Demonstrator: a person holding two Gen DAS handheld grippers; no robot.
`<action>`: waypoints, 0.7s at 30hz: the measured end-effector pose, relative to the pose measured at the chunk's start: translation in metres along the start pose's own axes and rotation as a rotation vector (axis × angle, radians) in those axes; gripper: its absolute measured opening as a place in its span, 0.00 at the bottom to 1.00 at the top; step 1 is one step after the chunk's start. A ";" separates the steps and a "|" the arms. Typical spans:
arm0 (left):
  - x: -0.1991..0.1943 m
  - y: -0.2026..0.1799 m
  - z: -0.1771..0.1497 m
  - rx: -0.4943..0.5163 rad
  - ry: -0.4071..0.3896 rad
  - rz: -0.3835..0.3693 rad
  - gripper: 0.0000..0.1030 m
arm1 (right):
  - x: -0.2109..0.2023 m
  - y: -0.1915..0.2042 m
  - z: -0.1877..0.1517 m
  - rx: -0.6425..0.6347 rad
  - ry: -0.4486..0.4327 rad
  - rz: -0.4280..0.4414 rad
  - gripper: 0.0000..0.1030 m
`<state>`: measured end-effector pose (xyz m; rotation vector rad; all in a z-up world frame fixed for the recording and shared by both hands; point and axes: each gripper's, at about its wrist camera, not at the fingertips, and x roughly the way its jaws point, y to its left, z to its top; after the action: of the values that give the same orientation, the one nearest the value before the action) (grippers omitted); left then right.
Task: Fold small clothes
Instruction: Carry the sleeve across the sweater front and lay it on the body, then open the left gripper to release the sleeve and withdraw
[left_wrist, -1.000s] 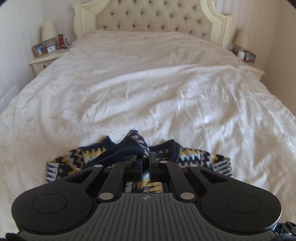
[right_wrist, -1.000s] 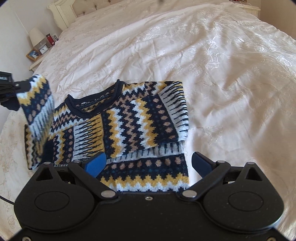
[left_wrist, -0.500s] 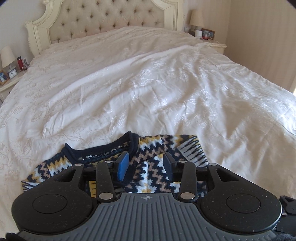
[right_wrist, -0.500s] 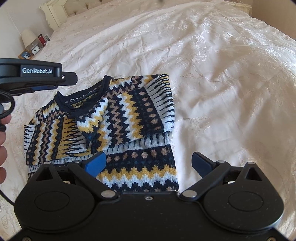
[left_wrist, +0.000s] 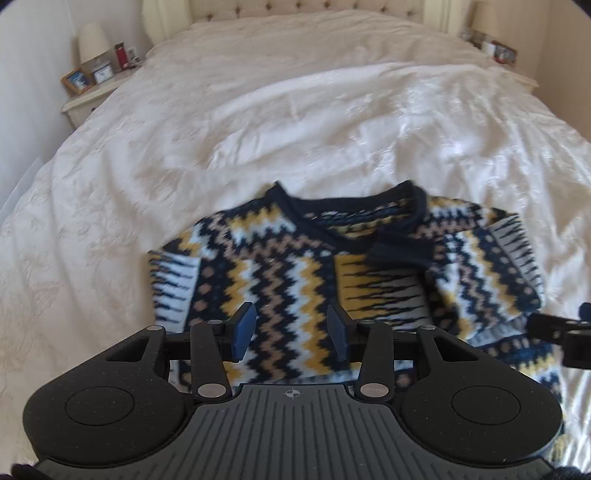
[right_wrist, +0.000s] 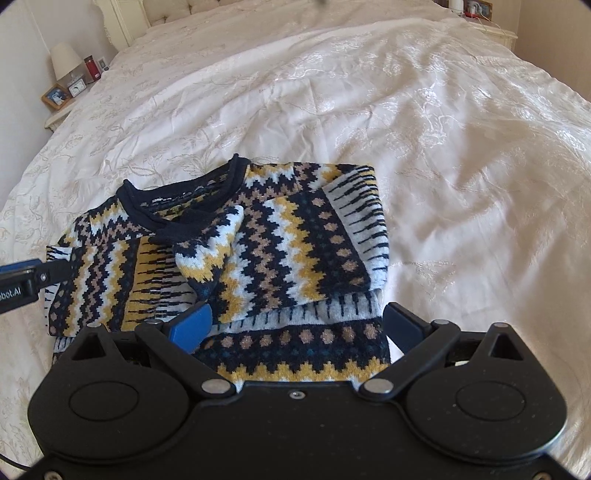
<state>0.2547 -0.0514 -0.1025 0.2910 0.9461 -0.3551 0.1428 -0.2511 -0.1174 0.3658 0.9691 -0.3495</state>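
With both sleeves already laid inward across its chest, the navy, mustard, tan and pale-blue zigzag-knit child's sweater (right_wrist: 258, 258) lies flat near the foot of the bed (right_wrist: 443, 129), on the cream embroidered bedspread, neckline toward the headboard. That placement looks deliberate: the sleeves are tucked in so the body forms a narrow rectangle, ready, I judge, for the hem to be brought up toward the collar.

Hovering low over the sweater's left half, the left claw (left_wrist: 291, 334) is parted, its blue pads apart with nothing between them. At the hem, the right claw (right_wrist: 297, 326) is spread wide, its 2 fingers straddling the lower band of the knit without pinching it; whether the pads touch the fabric I cannot tell. Both seem positioned to take the bottom edge at 2 points, so the fold comes up evenly.

Counted: 1 sweater, 2 folded sleeves, 2 claws. On the white bedside table (right_wrist: 59, 114) to the left stand 1 cream lamp (right_wrist: 64, 61), 1 red canister (right_wrist: 90, 68), 1 small clock (right_wrist: 76, 88) and 1 wooden picture frame (right_wrist: 55, 96).
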 end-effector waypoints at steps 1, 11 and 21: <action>0.007 0.010 -0.002 -0.019 0.020 0.022 0.40 | 0.002 0.007 0.003 -0.023 -0.006 0.001 0.96; 0.071 0.062 -0.022 -0.173 0.212 0.124 0.40 | 0.030 0.063 0.025 -0.252 -0.018 -0.024 0.96; 0.088 0.079 -0.040 -0.251 0.257 0.130 0.63 | 0.077 0.093 0.036 -0.466 0.029 -0.062 0.95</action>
<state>0.3054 0.0209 -0.1903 0.1688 1.2052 -0.0771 0.2506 -0.1941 -0.1504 -0.0837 1.0582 -0.1658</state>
